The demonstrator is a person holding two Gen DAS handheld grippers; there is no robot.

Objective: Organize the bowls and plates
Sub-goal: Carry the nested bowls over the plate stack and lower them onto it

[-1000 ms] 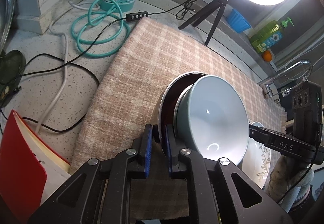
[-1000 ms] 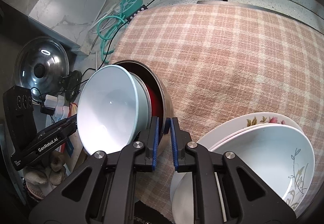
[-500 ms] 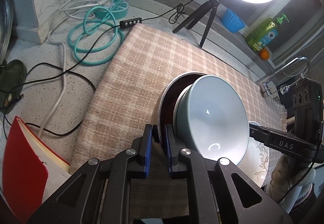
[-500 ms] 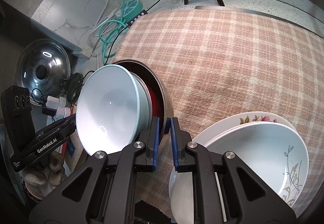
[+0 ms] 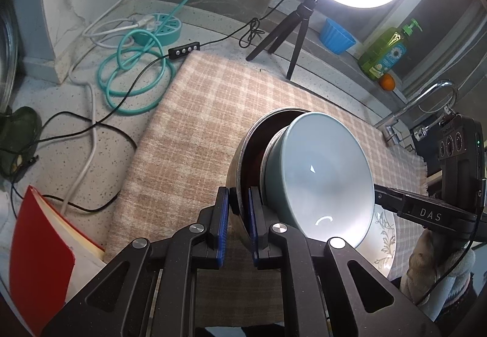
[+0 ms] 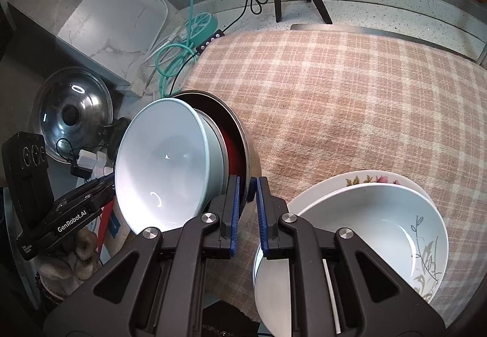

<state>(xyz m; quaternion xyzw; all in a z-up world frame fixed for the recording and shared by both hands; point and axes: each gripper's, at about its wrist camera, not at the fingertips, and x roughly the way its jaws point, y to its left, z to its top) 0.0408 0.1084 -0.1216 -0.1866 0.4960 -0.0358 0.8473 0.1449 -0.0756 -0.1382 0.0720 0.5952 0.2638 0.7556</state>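
Note:
Both grippers hold one stack of bowls in the air above the checked cloth (image 5: 213, 99). The stack is a steel bowl (image 5: 240, 151) with a dark red inside and a pale blue bowl (image 5: 319, 181) nested in it, tilted on edge. My left gripper (image 5: 239, 200) is shut on the steel bowl's rim. My right gripper (image 6: 246, 191) is shut on the same rim (image 6: 248, 154) from the opposite side. The blue bowl (image 6: 164, 166) faces left in the right wrist view. A white patterned bowl (image 6: 380, 227) sits in a flowered plate (image 6: 377, 178) on the cloth, lower right.
A ring light on a tripod (image 5: 292, 32) stands at the cloth's far edge. Teal cable coils (image 5: 134, 75) and black wires lie on the counter to the left. A red book (image 5: 39, 248), a pot lid (image 6: 73, 114), a tap (image 5: 426, 99) and a soap bottle (image 5: 383, 54) surround the cloth.
The held bowl stack has risen slightly and shifted toward me; the cloth and the plate stack look further away. Both grips are unchanged.

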